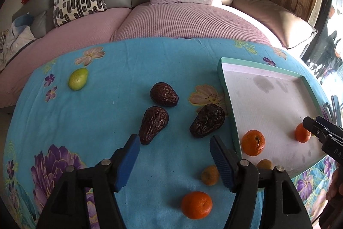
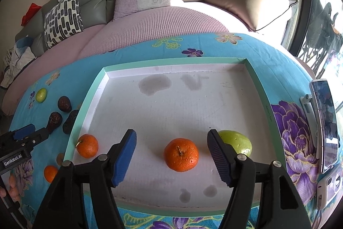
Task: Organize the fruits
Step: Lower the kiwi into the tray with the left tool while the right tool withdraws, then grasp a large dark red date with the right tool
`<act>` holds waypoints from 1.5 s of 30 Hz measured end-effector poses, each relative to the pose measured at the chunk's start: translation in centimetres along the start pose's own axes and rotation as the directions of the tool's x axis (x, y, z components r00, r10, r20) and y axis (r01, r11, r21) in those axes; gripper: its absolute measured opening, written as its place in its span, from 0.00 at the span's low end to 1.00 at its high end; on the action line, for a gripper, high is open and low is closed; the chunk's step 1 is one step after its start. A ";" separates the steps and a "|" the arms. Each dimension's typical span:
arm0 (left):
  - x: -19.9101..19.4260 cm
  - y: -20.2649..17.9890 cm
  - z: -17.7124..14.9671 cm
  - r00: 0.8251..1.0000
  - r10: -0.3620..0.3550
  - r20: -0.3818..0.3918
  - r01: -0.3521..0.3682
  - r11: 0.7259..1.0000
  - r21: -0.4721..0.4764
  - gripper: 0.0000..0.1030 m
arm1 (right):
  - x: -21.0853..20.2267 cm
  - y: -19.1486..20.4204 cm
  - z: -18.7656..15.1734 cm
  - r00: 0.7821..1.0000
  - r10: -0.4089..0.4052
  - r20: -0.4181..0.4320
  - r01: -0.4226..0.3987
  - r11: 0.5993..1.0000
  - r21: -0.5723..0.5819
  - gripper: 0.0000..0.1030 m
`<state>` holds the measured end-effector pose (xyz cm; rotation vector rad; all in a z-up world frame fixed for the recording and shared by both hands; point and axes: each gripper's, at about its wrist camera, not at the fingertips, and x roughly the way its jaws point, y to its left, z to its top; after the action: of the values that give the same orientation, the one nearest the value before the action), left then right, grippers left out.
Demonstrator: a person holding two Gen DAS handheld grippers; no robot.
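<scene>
Both tools are spread wide and grip nothing. The right gripper point(image 2: 171, 156) straddles an orange point(image 2: 181, 155) lying centre-low in the tray point(image 2: 167, 62). A skewed squeeze could roll that fruit into the green fruit point(image 2: 238, 142) just beside the right finger.

The left gripper point(image 1: 174, 156) hovers over the blue cloth point(image 1: 120, 70), low in its frame. 3 wrinkled dark fruits point(image 1: 164, 94) lie ahead of it, and a loose orange point(image 1: 196, 204) sits below. Pushing sideways could knock the small orange point(image 1: 210, 175) against the tray wall. A phone point(image 2: 324, 123) stands at the right edge.
</scene>
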<state>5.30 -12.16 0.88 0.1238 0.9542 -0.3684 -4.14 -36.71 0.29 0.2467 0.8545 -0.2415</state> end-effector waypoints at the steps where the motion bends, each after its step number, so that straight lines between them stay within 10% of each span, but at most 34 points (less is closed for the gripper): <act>1: 0.1 0.1 0.0 1.000 -0.001 -0.001 0.001 1.000 -0.006 0.69 | 0.1 0.1 0.0 1.000 0.002 -0.001 -0.002 1.000 -0.004 0.68; 5: 0.8 0.6 -0.1 1.000 0.018 -0.020 -0.018 0.999 -0.030 0.80 | 0.3 0.5 0.0 1.000 -0.004 0.001 0.004 1.000 -0.030 0.87; 15: 1.3 2.2 -0.2 0.998 0.062 -0.022 -0.064 0.994 -0.089 1.00 | 0.3 1.9 -0.3 0.998 0.007 0.060 -0.002 0.996 -0.088 0.89; 45: -1.6 7.9 0.2 0.987 0.122 0.108 -0.097 0.972 -0.212 1.00 | 0.4 6.6 0.0 0.987 0.091 0.134 -0.065 0.981 -0.183 0.89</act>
<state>7.43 -4.44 1.82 -0.0353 0.8571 -0.1713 -1.88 -30.50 0.71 0.0945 0.7191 -0.1066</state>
